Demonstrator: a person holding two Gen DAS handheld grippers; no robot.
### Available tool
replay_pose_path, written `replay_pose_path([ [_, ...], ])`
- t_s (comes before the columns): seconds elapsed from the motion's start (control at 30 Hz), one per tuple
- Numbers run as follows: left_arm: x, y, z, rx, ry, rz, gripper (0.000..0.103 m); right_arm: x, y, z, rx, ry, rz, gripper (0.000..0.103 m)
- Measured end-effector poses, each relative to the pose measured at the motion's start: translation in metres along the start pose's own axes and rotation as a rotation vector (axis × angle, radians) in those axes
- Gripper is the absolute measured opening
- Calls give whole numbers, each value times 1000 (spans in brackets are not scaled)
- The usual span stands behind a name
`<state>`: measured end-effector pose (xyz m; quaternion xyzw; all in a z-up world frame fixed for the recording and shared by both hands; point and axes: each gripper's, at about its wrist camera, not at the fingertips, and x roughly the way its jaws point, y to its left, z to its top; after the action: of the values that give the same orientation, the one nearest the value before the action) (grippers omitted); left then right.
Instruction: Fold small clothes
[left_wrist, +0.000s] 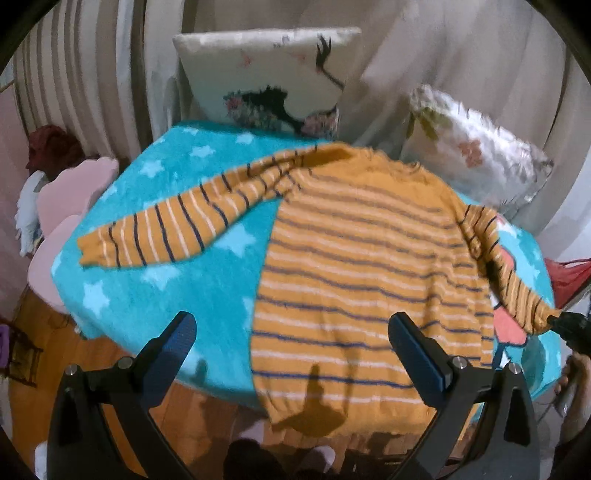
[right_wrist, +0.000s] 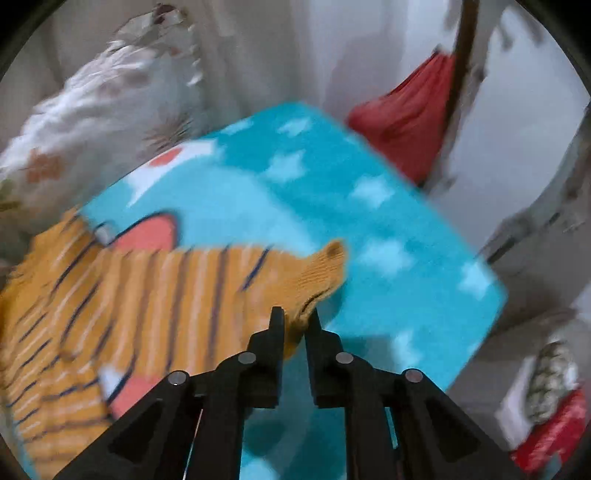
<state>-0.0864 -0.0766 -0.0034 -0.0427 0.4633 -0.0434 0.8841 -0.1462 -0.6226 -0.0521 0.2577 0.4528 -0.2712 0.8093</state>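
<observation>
An orange sweater (left_wrist: 354, 266) with navy and white stripes lies flat on a turquoise star blanket (left_wrist: 177, 280). Its left sleeve (left_wrist: 177, 225) stretches out to the left. Its right sleeve (left_wrist: 506, 273) is pulled off to the right. My left gripper (left_wrist: 291, 332) is open and empty, hovering above the sweater's lower hem. My right gripper (right_wrist: 295, 317) is shut on the cuff of the right sleeve (right_wrist: 317, 273) and holds it above the blanket (right_wrist: 388, 229); it also shows at the right edge of the left wrist view (left_wrist: 569, 328).
Two patterned pillows (left_wrist: 266, 77) (left_wrist: 476, 151) lean against curtains behind the blanket. A pink cushion (left_wrist: 70, 192) sits at the left. A red cloth (right_wrist: 406, 118) hangs at the right. Wooden floor (left_wrist: 44, 362) shows below the blanket's edge.
</observation>
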Motion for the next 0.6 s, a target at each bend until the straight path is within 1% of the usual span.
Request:
replay_pose_path([
  [0.07, 2, -7, -11, -16, 29, 4, 103, -2, 16, -22, -45, 65, 199, 41],
  [0.13, 4, -16, -20, -21, 46, 16, 103, 1, 37, -48, -113, 160, 397, 42],
  [0.2, 3, -26, -29, -17, 55, 22, 103, 5, 67, -75, -214, 245, 513, 42],
  [0.23, 2, -30, -32, -14, 57, 23, 103, 7, 78, -86, -260, 272, 521, 42],
  [0.3, 2, -38, -37, -4, 62, 21, 103, 16, 100, -109, -337, 317, 482, 42],
  [0.33, 2, -43, -39, 3, 64, 19, 103, 11, 103, -113, -345, 267, 484, 41],
  [0.37, 2, -47, -41, 8, 67, 17, 103, 9, 106, -116, -359, 275, 497, 18],
  [0.4, 2, -52, -43, 15, 68, 15, 103, 9, 108, -117, -367, 313, 512, 4],
  [0.43, 1, -55, -44, 20, 66, 13, 103, 4, 102, -120, -353, 317, 522, 4],
  [0.5, -3, -61, -44, 32, 49, 7, 103, -7, 86, -122, -367, 289, 486, 4],
  [0.53, -6, -63, -44, 37, 38, 8, 103, -12, 72, -122, -360, 283, 471, 4],
  [0.6, -9, -66, -42, 42, 26, 10, 103, -18, 39, -114, -311, 295, 485, 5],
])
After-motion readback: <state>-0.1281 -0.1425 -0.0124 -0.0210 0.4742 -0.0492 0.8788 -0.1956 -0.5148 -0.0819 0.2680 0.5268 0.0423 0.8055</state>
